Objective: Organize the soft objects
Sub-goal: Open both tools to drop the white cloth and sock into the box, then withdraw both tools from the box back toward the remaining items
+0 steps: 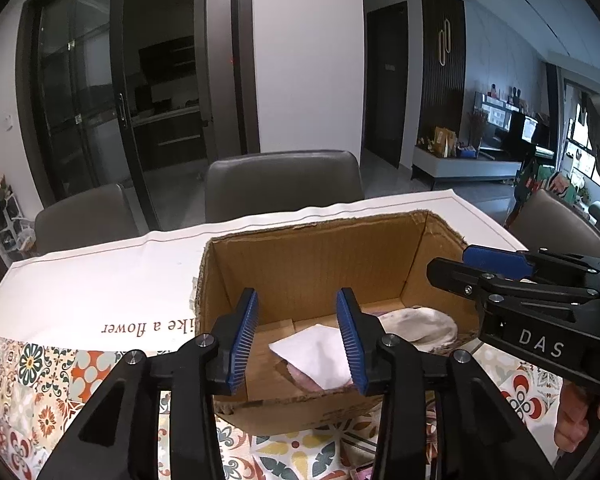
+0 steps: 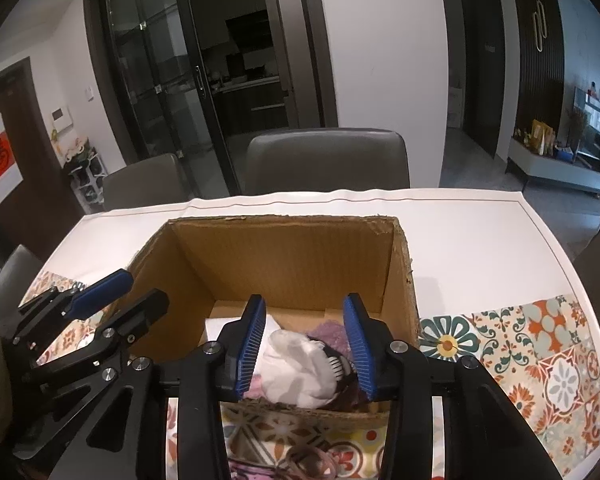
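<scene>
An open cardboard box [image 1: 312,224] stands on the table, and both grippers hang over its near edge. My left gripper [image 1: 298,340] is open, with nothing pressed between its blue pads. Below it, a flat white cloth [image 1: 312,350] lies on the box floor over something pink. A cream cloth [image 1: 420,326] lies to its right. My right gripper [image 2: 306,346] is also open, over a crumpled white cloth [image 2: 296,368] in the box [image 2: 284,220]. A purple fuzzy item [image 2: 332,330] lies behind that cloth. Each gripper shows in the other's view: right [image 1: 448,262], left [image 2: 148,286].
A white printed sheet [image 1: 100,292] covers the far half of the table over a patterned tablecloth [image 2: 540,352]. Grey chairs [image 1: 284,180] stand behind the table. A pinkish cord [image 2: 312,460] lies in front of the box. A hand [image 1: 576,420] holds the right gripper.
</scene>
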A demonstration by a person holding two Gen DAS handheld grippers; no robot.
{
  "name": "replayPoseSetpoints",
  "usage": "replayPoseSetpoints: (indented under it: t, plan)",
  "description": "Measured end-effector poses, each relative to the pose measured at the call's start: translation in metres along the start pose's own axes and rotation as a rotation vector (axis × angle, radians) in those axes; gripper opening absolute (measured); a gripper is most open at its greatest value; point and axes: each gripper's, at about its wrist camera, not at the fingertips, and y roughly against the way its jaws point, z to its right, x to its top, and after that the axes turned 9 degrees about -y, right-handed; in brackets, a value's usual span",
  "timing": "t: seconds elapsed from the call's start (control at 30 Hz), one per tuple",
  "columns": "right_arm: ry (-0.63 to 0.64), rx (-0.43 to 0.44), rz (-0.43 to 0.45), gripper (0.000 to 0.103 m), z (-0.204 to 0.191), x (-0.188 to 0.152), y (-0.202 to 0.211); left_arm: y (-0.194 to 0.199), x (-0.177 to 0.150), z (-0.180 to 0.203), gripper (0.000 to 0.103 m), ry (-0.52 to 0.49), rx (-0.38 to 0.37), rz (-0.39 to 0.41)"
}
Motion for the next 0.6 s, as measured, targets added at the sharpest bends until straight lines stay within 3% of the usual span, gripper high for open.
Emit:
replayPoseSetpoints:
  t: [0.47, 0.6]
  plan:
    - [-0.037, -0.003, 0.068, 0.042, 0.001, -0.004, 0.044, 0.047, 0.004, 0.004, 0.056, 0.017, 0.016, 0.078]
    - [-0.054, -0.013, 0.095, 0.049, 0.004, -0.006, 0.06, 0.059, 0.002, 0.007, 0.058, 0.021, 0.019, 0.089]
